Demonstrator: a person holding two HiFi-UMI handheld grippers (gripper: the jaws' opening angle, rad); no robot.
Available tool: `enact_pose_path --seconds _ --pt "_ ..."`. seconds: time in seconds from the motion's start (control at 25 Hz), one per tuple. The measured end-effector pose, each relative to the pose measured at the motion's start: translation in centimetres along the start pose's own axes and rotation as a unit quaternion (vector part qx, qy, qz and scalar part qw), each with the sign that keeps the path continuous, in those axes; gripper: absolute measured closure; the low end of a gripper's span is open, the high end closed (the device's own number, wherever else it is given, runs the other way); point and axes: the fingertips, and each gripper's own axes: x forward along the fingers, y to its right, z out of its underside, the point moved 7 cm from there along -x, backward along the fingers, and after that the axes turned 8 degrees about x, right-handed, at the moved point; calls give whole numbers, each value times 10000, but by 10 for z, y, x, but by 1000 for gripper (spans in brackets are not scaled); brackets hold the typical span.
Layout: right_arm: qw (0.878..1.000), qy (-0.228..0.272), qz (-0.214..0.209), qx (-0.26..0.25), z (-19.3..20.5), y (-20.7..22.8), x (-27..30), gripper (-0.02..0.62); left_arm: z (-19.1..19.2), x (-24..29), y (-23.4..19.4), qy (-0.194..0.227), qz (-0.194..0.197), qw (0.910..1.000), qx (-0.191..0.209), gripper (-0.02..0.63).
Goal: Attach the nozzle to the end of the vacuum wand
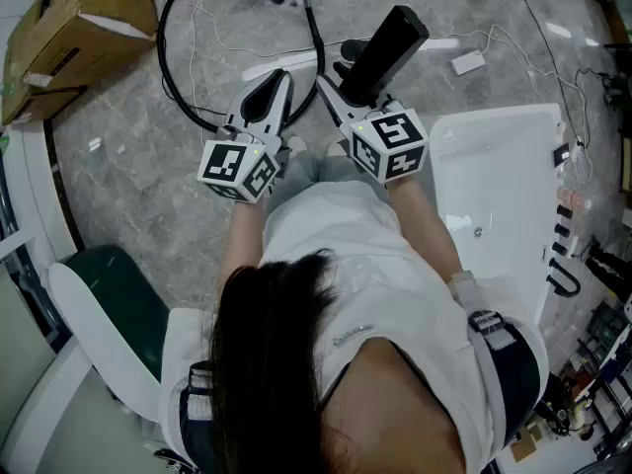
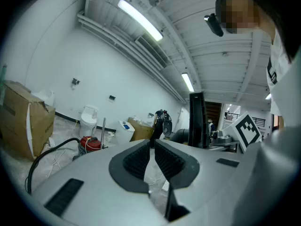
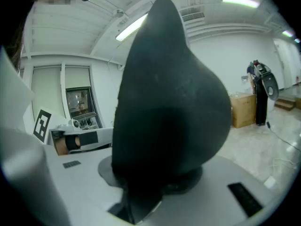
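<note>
My right gripper (image 1: 357,92) is shut on a black vacuum nozzle (image 1: 387,49), which sticks up and away from me over the floor. In the right gripper view the nozzle (image 3: 169,112) fills the middle and hides the jaws of that gripper (image 3: 155,182). My left gripper (image 1: 279,79) hangs just left of it, shut with nothing between its ribbed pads (image 2: 134,161). From the left gripper view the nozzle (image 2: 196,119) stands upright to the right. A thin grey tube (image 2: 103,132) stands by a red vacuum (image 2: 90,143) far off; I cannot tell if it is the wand.
A black hose (image 1: 170,77) loops over the grey floor ahead. A cardboard box (image 1: 74,33) lies at the far left, a white tub (image 1: 494,196) to my right. A toilet (image 2: 88,119) and more boxes stand by the far wall. Thin cables run across the floor.
</note>
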Motion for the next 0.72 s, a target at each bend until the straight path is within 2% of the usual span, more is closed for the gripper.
enact_pose_path --seconds 0.32,0.72 --pt "9997 158 94 149 -7 1 8 454 -5 0 -21 63 -104 9999 14 574" --pt "9975 499 408 305 -15 2 24 454 -9 8 -58 104 104 9998 110 574"
